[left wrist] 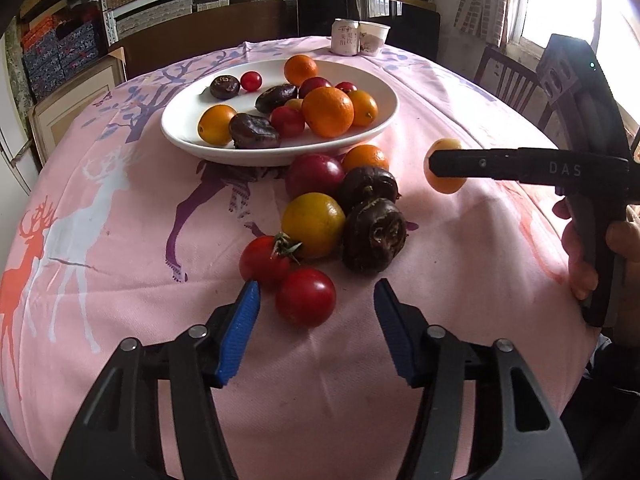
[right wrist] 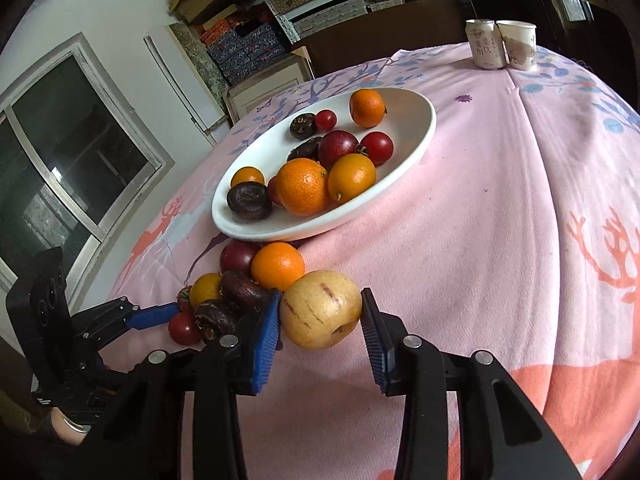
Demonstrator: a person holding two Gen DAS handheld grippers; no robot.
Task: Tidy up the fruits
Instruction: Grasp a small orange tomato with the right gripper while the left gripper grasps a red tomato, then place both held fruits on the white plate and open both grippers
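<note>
- shelves stacked with boxes are standing behind a tabletop (left wrist: pixel 120 280) that is wearing a pink deer-print cloth; a can (left wrist: pixel 345 37) and a paper cup (left wrist: pixel 374 38) are sitting side by side at its far edge.
- white plate (left wrist: pixel 180 128) is lying mid-tabletop, holding oranges, cherry tomatoes and dark chestnut-like fruits.
- loose fruit pile (left wrist: pixel 320 216) is lying on the cloth just in front of the plate, nearest red tomato (left wrist: pixel 305 297) at its front.
- left hand-held gripper (left wrist: pixel 317 312) is hovering low with jaws spread wide, nothing between them, the red tomato just ahead of the gap.
- right hand-held gripper (right wrist: pixel 320 320) is clamping a pale yellow streaked fruit (right wrist: pixel 320 309) between its blue pads, beside the pile, near the plate.
</note>
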